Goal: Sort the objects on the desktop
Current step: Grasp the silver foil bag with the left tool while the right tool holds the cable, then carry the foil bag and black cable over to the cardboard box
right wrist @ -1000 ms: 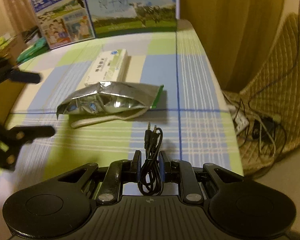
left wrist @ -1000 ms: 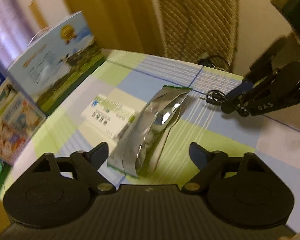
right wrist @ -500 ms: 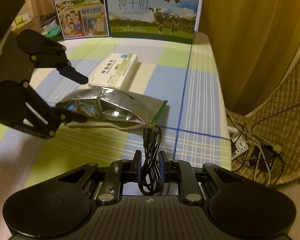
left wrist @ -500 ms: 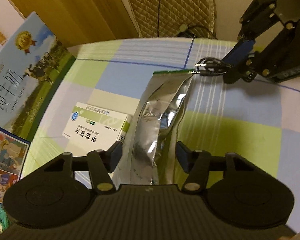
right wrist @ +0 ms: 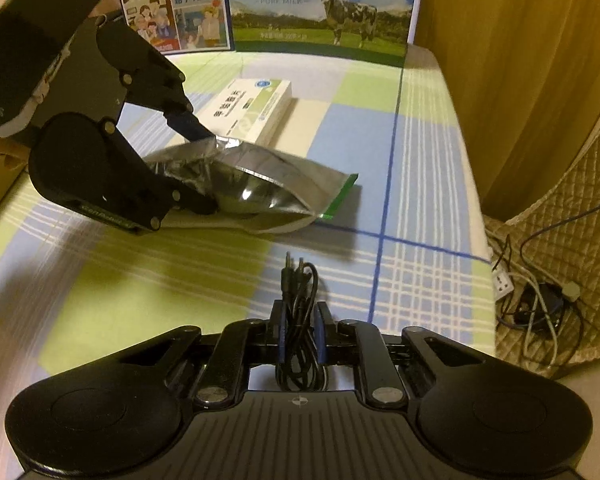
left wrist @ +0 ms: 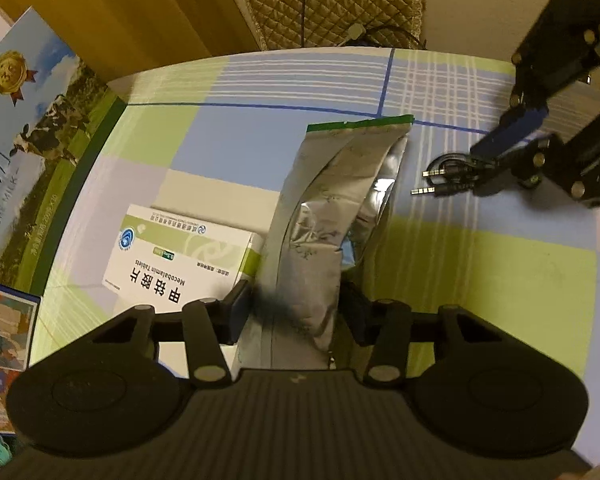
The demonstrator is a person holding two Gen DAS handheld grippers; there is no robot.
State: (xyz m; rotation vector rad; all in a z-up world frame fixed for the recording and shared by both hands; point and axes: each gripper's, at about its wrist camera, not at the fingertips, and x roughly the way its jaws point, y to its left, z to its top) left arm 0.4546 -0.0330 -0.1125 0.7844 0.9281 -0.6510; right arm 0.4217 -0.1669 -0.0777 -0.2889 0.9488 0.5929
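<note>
We see the silver foil pouch (left wrist: 332, 216) lying flat on the checked tablecloth (left wrist: 480, 264), its green-edged end toward the top of the left wrist frame; what it contains is not visible. Our left gripper (left wrist: 296, 308) has its two fingers on either side of the pouch's near end, narrowed around it, though we cannot tell whether they actually press the foil. Just left of the pouch, in the lower left centre, lies the white and green tablet box (left wrist: 180, 256), closed, its edge touching or nearly touching the foil. At the right edge of that frame our right gripper (left wrist: 500, 168) is clamped on a coiled black audio cable (left wrist: 448, 178), the two plugs pointing at the pouch. The right wrist view shows the same cable (right wrist: 300, 316) squeezed between narrow fingers at bottom centre, and it adds what the other view lacks: a white layer under the pouch (right wrist: 256, 184), the left gripper (right wrist: 198, 168) seen from the side, two milk cartons (right wrist: 320, 4) upright at the top, and a power strip (right wrist: 504, 280) with wires at the right edge.
</note>
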